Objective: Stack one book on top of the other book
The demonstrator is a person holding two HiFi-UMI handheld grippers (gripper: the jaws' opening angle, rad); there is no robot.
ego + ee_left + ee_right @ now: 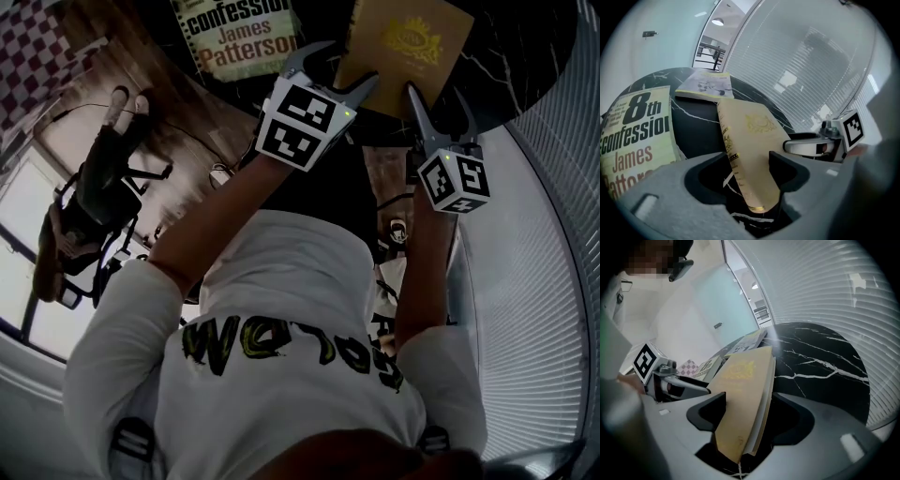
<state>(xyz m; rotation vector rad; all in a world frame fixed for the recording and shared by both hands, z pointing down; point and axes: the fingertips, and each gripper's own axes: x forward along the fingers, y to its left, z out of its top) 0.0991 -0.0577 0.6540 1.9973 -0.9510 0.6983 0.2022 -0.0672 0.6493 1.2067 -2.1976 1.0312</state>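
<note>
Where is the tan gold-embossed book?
Tan book: head view, top right, at black marble table edge, straddled by left gripper and right gripper; white paperback left of it.

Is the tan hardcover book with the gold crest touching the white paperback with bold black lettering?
Apart. The left gripper view shows a strip of black marble table between the tan hardcover book and the white paperback.

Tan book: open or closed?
Closed. The tan book shows one crest-stamped cover with the page edges packed tight beneath it in the right gripper view; no pages are spread in the head view.
</note>
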